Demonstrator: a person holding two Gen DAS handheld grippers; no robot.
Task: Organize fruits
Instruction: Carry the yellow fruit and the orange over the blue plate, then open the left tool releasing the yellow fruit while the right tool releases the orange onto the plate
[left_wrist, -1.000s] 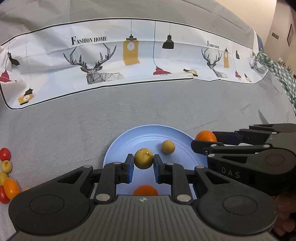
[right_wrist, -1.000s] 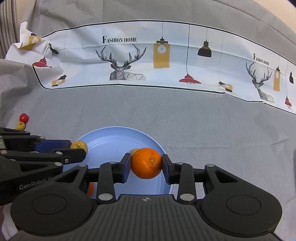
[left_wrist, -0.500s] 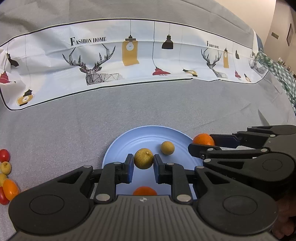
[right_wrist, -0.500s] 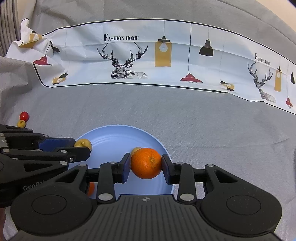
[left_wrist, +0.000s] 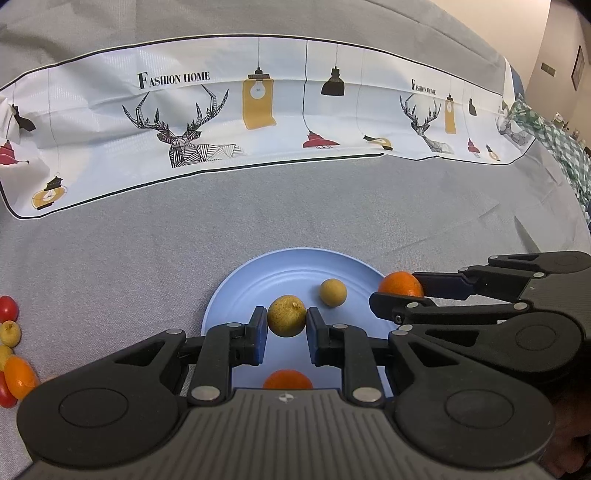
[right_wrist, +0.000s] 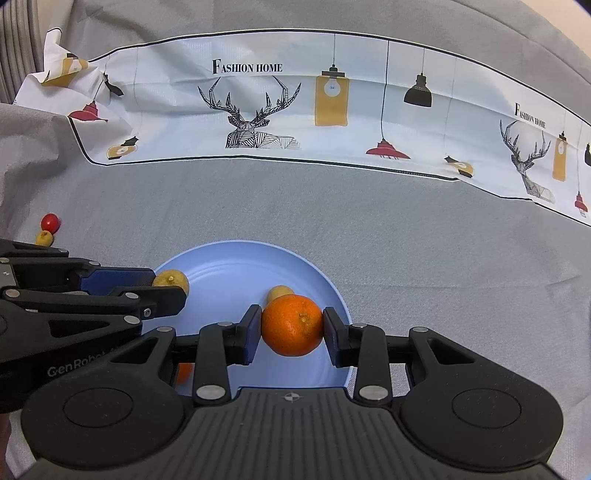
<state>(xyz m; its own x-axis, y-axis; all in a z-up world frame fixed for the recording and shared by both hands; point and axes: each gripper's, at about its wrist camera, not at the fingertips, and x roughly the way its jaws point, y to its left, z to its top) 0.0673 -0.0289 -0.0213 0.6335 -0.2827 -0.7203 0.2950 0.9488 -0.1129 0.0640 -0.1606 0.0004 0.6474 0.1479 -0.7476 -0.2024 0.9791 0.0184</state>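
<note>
Nothing moved; grippers (left_wrist: 286, 334) crowding plate rim (left_wrist: 236, 282)

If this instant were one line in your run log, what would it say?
left gripper: shut on yellow fruit | right gripper: shut on orange | both over blue plate

The left tongs (left_wrist: 287, 330) point forward and downward, blue-padded fingers (left_wrist: 258, 334) drawn close and pressing both sides of a small yellow-green fruit (left_wrist: 286, 320). Just to their right, the right tongs (right_wrist: 291, 334) lie at a similar downward tilt, fingers (right_wrist: 251, 334) clamped on an orange (right_wrist: 291, 325), set slightly wider.
</note>
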